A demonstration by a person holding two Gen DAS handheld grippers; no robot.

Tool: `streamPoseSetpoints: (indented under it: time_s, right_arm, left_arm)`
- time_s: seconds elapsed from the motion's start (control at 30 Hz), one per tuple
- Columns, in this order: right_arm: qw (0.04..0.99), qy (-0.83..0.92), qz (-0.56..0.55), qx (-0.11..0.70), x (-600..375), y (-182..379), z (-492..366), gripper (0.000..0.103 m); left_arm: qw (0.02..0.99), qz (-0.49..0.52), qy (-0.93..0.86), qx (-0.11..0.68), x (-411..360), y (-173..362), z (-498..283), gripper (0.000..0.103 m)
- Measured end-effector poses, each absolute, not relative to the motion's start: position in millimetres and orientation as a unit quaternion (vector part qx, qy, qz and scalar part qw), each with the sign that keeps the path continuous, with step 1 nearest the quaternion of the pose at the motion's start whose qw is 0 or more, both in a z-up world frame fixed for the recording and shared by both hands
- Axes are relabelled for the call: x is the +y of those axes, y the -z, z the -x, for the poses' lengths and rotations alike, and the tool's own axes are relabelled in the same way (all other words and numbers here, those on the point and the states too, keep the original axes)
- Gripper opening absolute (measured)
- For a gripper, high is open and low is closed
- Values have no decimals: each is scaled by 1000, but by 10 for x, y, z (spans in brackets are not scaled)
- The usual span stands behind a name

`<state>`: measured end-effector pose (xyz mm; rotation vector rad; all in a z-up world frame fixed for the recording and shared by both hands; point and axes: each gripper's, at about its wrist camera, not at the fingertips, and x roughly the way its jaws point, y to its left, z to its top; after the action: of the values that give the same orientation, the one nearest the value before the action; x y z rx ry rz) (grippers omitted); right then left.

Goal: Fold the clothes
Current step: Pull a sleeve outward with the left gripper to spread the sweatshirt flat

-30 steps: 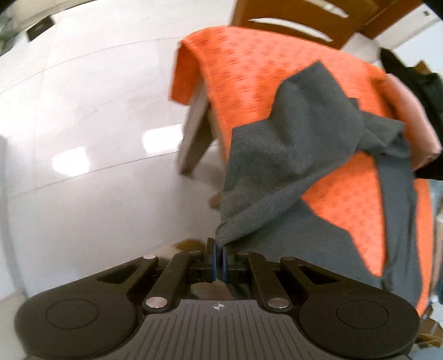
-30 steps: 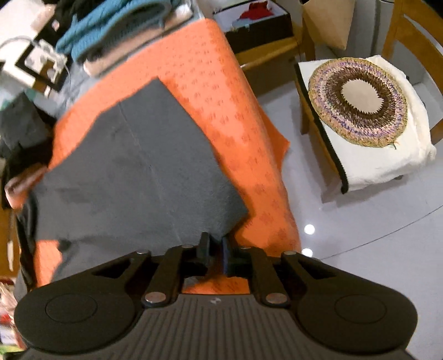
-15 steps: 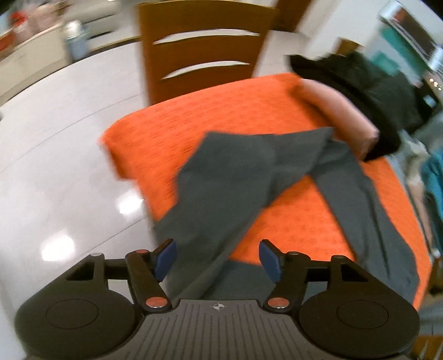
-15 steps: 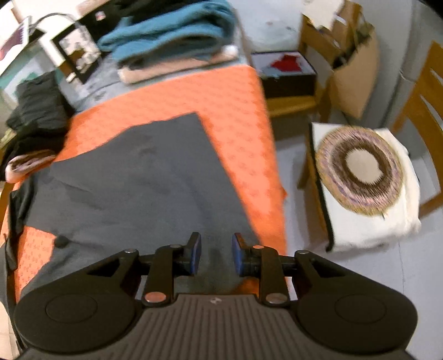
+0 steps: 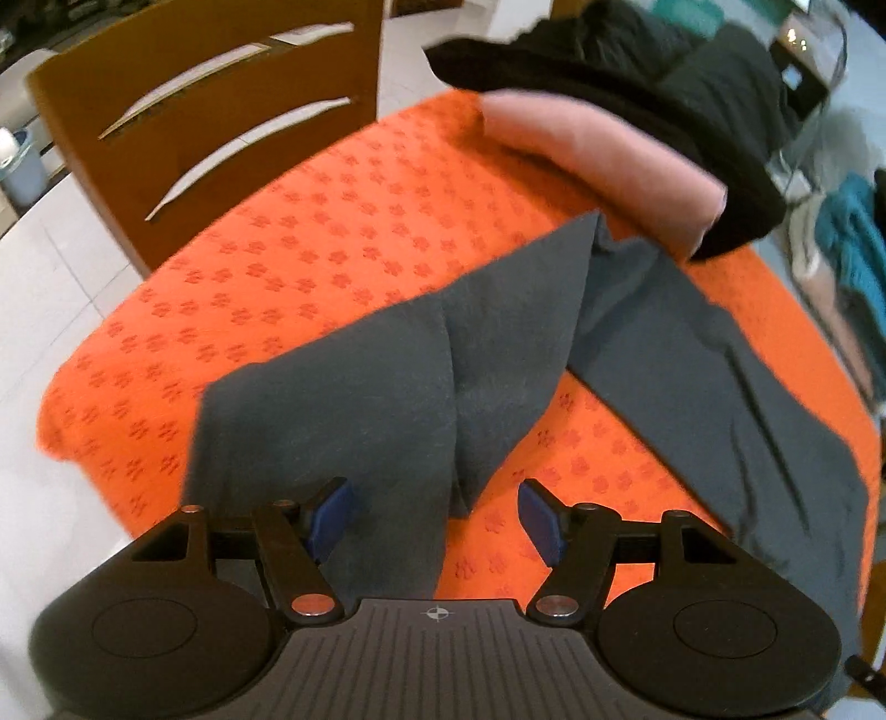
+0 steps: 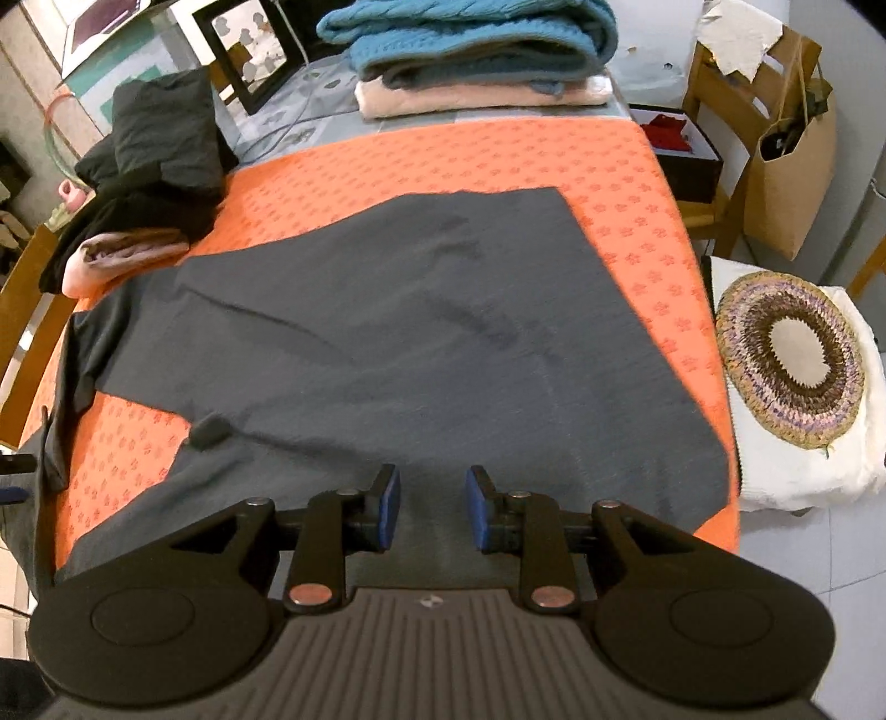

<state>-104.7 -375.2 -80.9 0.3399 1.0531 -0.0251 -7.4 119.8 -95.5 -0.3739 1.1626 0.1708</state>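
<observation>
A dark grey garment (image 6: pixel 415 332) lies spread over the orange tablecloth (image 6: pixel 498 155). In the left wrist view one sleeve of the garment (image 5: pixel 387 399) is folded inward near the table's corner on the orange cloth (image 5: pixel 310 249). My left gripper (image 5: pixel 437 515) hovers above that sleeve, open wide, its blue pads (image 5: pixel 332 515) clear of the fabric. My right gripper (image 6: pixel 429 507) hangs over the garment's near edge, open by a smaller gap with nothing pinched between its blue pads (image 6: pixel 390 507).
A wooden chair (image 5: pixel 210 122) stands past the table's corner. Folded pink (image 5: pixel 609 160) and black clothes (image 6: pixel 160 138) sit at the left side. Stacked teal and pink knitwear (image 6: pixel 470 39) lies at the back. To the right are a cushioned chair (image 6: pixel 792 354) and a paper bag (image 6: pixel 792 166).
Both grippers were shut on the garment's edges and have let go and opened. Both have swung round and drawn back over the table, and the garment now lies flatter.
</observation>
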Motion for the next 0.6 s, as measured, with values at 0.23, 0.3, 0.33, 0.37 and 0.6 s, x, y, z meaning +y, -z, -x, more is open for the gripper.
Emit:
streamPoseSetpoints:
  time_s: [0.23,0.3,0.33,0.37,0.6]
  right_arm:
    - [849,-5,-159,503,-3573,829,1017,30]
    - [849,-13,-156,504,-3530,829,991,30]
    - [849,-18,-152,505,-3507,825,966,30]
    - [850,-22,-149,506,-3486,823,942,30]
    - [846,-59,-127,514,-3374,820,745,30]
  left_arm:
    - [818,112,-82,558,1069,1145,59,68]
    - [820,108,-88,554,1079,1145,119,54]
    - [822,108,-92,552,1091,1137,153,47]
    - [823,107,-95,549,1104,1130,186,31]
    - [822,192,-136,518,1513,963,602,5]
